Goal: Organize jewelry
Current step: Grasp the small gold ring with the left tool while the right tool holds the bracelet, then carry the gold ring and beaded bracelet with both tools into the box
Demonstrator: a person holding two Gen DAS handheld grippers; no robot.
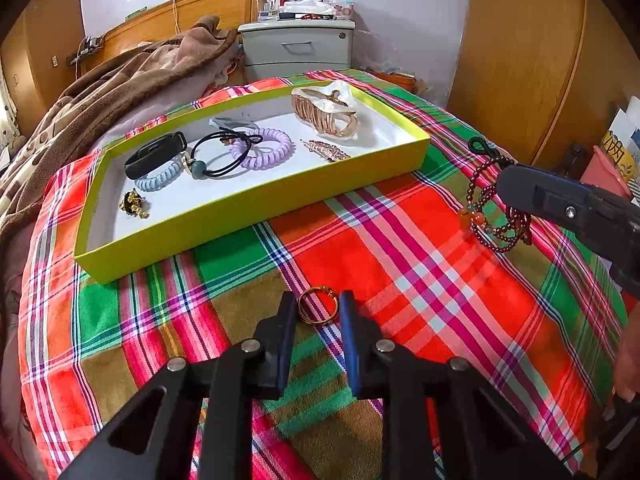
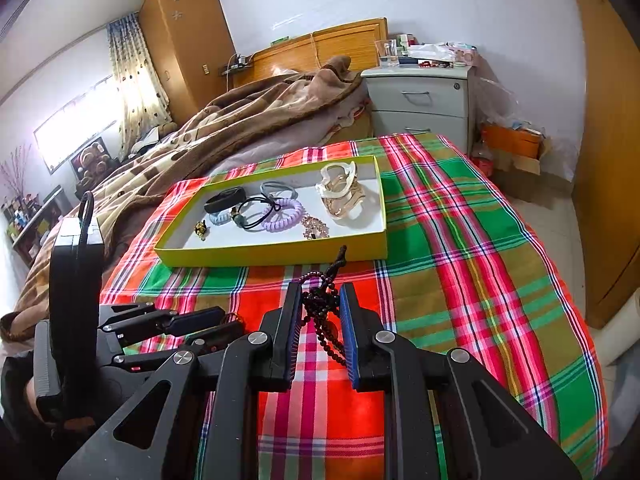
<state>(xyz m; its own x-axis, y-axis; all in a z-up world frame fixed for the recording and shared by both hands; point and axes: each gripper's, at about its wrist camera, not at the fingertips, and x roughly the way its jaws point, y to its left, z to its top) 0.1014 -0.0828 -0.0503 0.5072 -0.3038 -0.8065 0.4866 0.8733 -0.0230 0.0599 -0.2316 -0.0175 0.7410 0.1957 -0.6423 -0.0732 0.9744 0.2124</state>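
Observation:
A yellow-green tray (image 1: 256, 204) (image 2: 280, 254) with a white floor lies on the plaid cloth and holds hair ties, a black band, a purple coil tie (image 1: 268, 148), a gold claw clip (image 1: 326, 114), a jewelled pin and a small gold piece. My left gripper (image 1: 318, 306) is open, its fingertips on either side of a gold ring (image 1: 318, 309) on the cloth. My right gripper (image 2: 320, 300) has its jaws around a dark bead bracelet (image 2: 320, 308) (image 1: 496, 208) with an orange bead and a black cord; whether it grips the beads is unclear.
The plaid cloth (image 1: 400, 240) covers the bed end. A brown blanket (image 1: 120, 80) is heaped behind the tray. A grey nightstand (image 1: 298, 48) stands at the back, and wooden wardrobes (image 1: 532, 60) stand on the right.

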